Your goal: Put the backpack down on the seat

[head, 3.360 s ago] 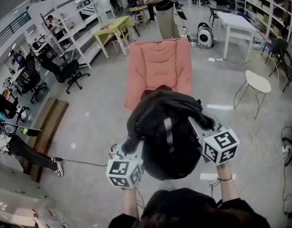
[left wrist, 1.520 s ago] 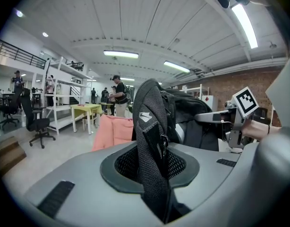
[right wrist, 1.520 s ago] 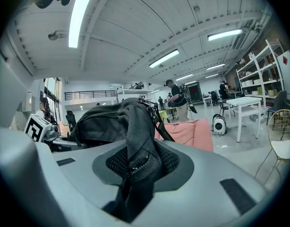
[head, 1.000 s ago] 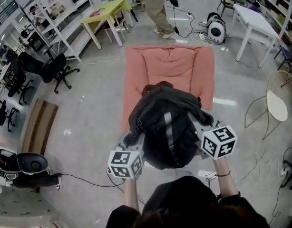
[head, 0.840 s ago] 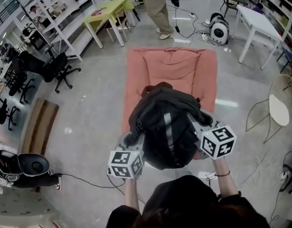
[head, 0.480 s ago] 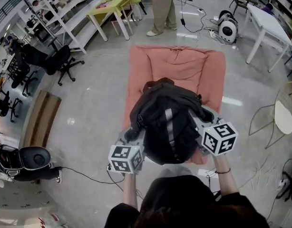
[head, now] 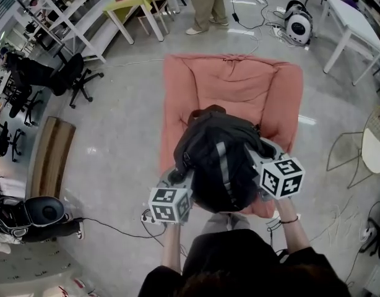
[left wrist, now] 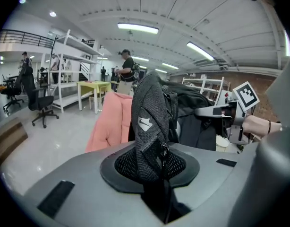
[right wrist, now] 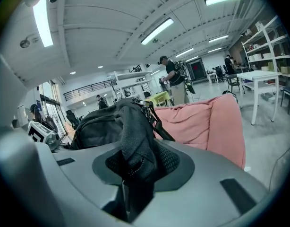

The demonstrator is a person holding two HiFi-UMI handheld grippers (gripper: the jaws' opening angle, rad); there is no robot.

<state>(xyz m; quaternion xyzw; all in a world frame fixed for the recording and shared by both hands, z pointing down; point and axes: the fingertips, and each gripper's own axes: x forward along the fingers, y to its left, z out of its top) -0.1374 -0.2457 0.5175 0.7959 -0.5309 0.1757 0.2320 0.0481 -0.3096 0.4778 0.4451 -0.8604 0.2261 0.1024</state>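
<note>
A black backpack (head: pixel 218 163) with a grey stripe hangs in the air between my two grippers, over the front part of a pink cushioned seat (head: pixel 233 88). My left gripper (head: pixel 177 177) is shut on a black mesh shoulder strap (left wrist: pixel 147 126) at the pack's left side. At the pack's right side my right gripper (head: pixel 264 159) is shut on the other strap (right wrist: pixel 135 143). In each gripper view the strap runs up out of the jaws to the backpack (left wrist: pixel 192 112) (right wrist: pixel 100 122), and the pink seat (left wrist: pixel 112 122) (right wrist: pixel 201 119) shows behind.
A person (head: pixel 205 5) stands on the floor beyond the seat. A yellow-green table (head: pixel 137 2) and shelving are at the far left, office chairs (head: pixel 66 79) at left, a white table (head: pixel 357 30) and a round stool (head: pixel 372 150) at right. A cable (head: pixel 109 228) lies on the floor.
The seat has come closer beneath the backpack, which now overlaps more of its front. Both grippers keep their hold on the straps.
</note>
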